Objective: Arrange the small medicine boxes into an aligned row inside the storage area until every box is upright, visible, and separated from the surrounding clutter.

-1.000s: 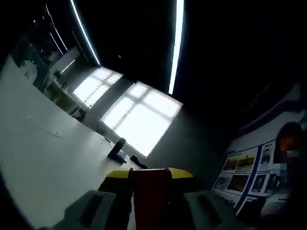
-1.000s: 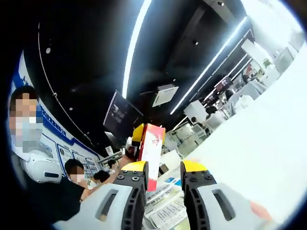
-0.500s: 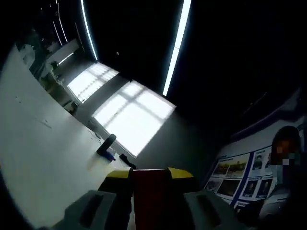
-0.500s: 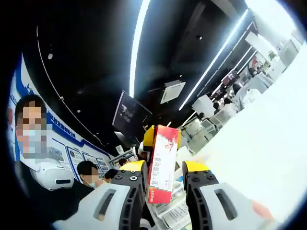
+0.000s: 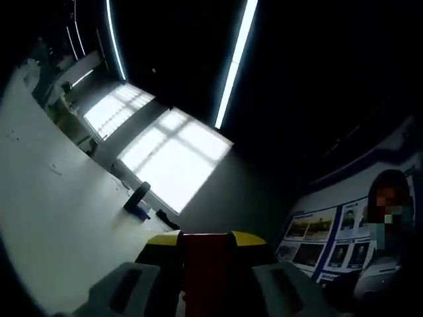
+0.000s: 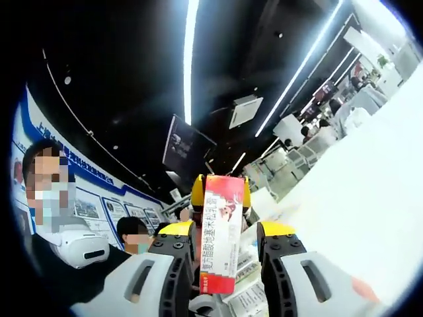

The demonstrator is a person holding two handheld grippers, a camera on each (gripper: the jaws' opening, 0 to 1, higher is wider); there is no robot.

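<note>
Left gripper view: white counter (image 5: 46, 218) at left, bright windows (image 5: 165, 165) beyond, one ceiling light strip (image 5: 232, 63) overhead, and a poster wall (image 5: 324, 238) at right. One dark cylinder (image 5: 137, 196) stands on the counter; against the earlier frames it sits further left and up in the picture, a shift of the whole view with the hand. The left tool (image 5: 206, 277) is pinching one red box (image 5: 206, 271) between its yellow-tipped jaws, as it was a second ago.

Right gripper view: white counter (image 6: 370, 198) at right, one dark hanging screen (image 6: 185, 146), and two people (image 6: 63, 218) at lower left. The right tool (image 6: 225, 244) stands spread. One red-and-white box (image 6: 221, 231), held by the other tool coming in behind it, now stands upright between the right tool's jaws; a second ago it lay above and left of them. Whether the jaws touch it cannot be told. Boxes seen: one per view.
</note>
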